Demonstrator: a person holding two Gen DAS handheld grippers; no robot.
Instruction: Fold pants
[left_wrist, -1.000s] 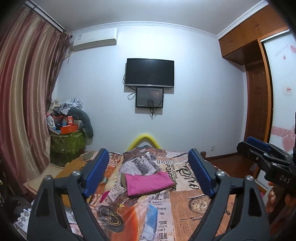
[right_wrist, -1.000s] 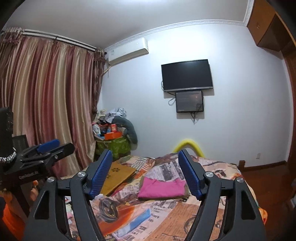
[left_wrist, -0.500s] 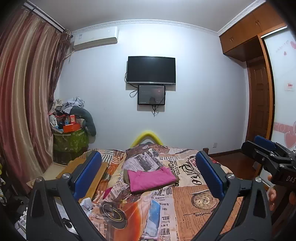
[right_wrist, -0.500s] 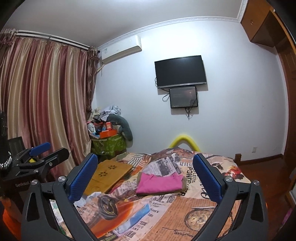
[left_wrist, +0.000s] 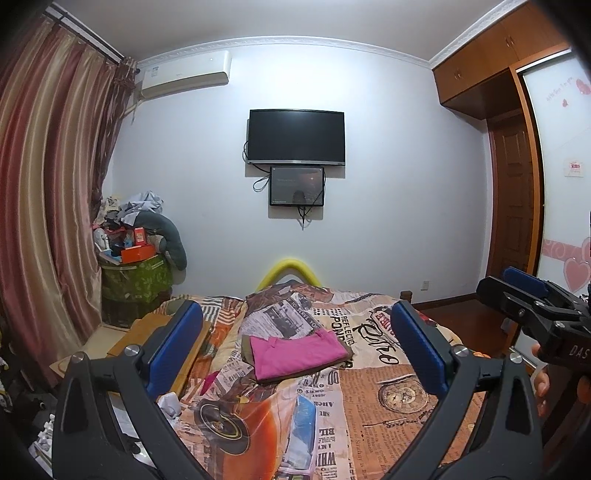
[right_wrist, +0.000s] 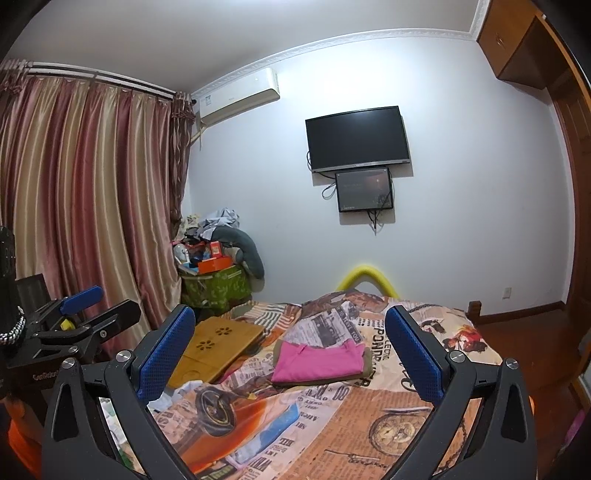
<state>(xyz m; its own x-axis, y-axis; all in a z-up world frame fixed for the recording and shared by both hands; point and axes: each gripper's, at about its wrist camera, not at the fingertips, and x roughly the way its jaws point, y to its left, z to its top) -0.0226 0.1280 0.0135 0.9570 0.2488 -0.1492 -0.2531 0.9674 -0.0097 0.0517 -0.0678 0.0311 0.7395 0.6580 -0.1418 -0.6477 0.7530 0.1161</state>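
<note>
- The left gripper (left_wrist: 295, 350) has its blue-padded fingers (left_wrist: 173, 347) spread as wide as they go, with nothing between them; the right gripper (right_wrist: 291, 354) stands just as wide and just as empty; each shows at the edge of the other's view, held level above the near end of the bed
- Just past the fingertips lies the bed (left_wrist: 388, 398), covered in a newspaper-and-car print quilt; a light wooden lap tray (right_wrist: 218, 347) rests on it beyond the right gripper's left finger
- Farther on, in line with the gap between each pair of fingers, the pants (left_wrist: 295, 352) lie as a flat folded pink stack on a brown layer; well apart from both grippers
- Beyond the bed: a yellow arch (left_wrist: 290, 269), a heaped green bin (left_wrist: 136, 280) by the curtain (left_wrist: 40, 206), a wall television (left_wrist: 295, 136)
</note>
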